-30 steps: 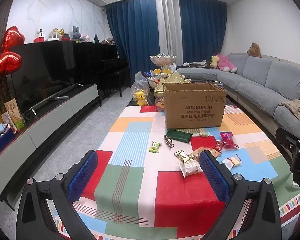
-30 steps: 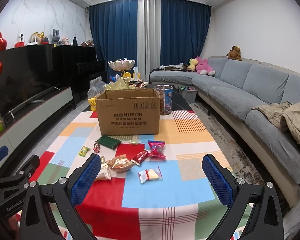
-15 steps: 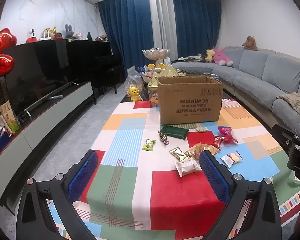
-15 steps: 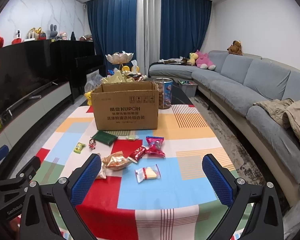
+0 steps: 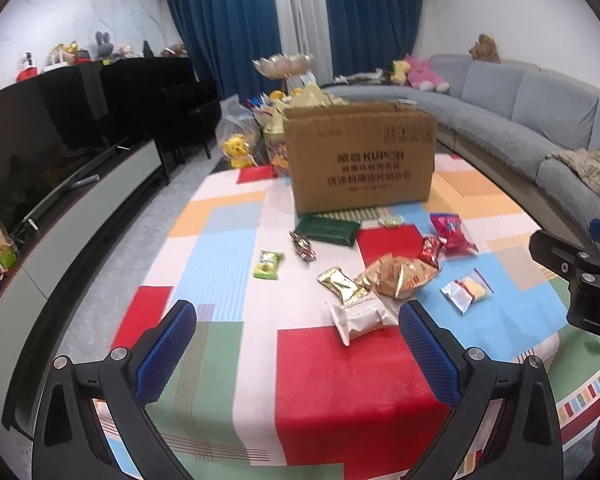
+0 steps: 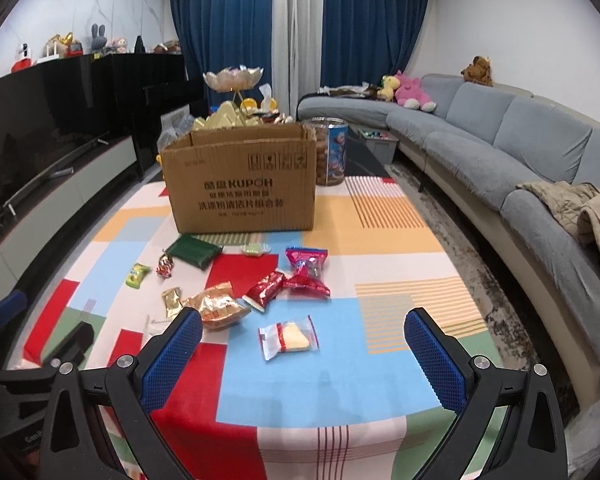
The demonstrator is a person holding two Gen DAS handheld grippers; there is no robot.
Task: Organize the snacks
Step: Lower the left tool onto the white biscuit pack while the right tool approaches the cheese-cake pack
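Note:
An open cardboard box [image 5: 362, 160] [image 6: 242, 184] stands at the far end of the table's patchwork cloth [image 5: 340, 380]. In front of it lie several snack packets: a dark green packet [image 5: 327, 230] [image 6: 194, 250], a white packet [image 5: 360, 320], a gold packet [image 5: 400, 274] [image 6: 216, 306], a clear packet with a yellow piece [image 5: 466, 290] [image 6: 288, 336], a red packet [image 6: 265, 290] and a pink one [image 6: 307, 268]. My left gripper [image 5: 298, 344] hovers open over the near edge, empty. My right gripper [image 6: 304, 350] is open too, above the clear packet.
A grey sofa [image 6: 520, 160] runs along the right. A TV unit [image 5: 60, 220] lines the left wall. Behind the box stand a snack tin [image 6: 332, 152] and a heap of bags with a yellow toy [image 5: 236, 152].
Both grippers have moved forward and lower toward the table; the box and snacks look larger and nearer. Nothing was picked up.

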